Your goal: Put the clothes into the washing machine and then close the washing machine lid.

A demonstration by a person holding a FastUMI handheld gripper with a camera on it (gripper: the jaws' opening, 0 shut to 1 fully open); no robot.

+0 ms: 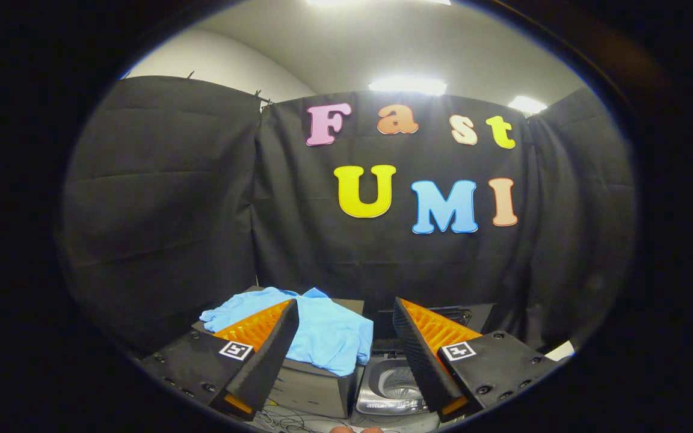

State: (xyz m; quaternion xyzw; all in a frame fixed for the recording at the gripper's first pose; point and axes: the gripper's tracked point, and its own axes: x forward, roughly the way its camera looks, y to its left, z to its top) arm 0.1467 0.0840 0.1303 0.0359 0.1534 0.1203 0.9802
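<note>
The gripper (343, 313) points level into the booth, its two fingers spread wide with nothing between them; each finger carries one square black-and-white marker on its block. A sliver of the person's hand (355, 429) shows at the very bottom, below the fingers.

Just ahead of the left finger, and partly hidden behind its tip, lies one light blue cloth garment (328, 337), crumpled on top of a dark box-shaped stand (316, 388); a fold hangs over the stand's front right corner. Lower down in the gap between the fingers, just right of the stand, sits one small grey top-loading washing machine (390, 388) with its round drum open to view and its dark lid (443, 313) standing upright behind it, partly covered by the right finger. Loose thin cables (283, 421) trail on the surface before the stand. Black cloth walls close in behind and on both sides.
</note>
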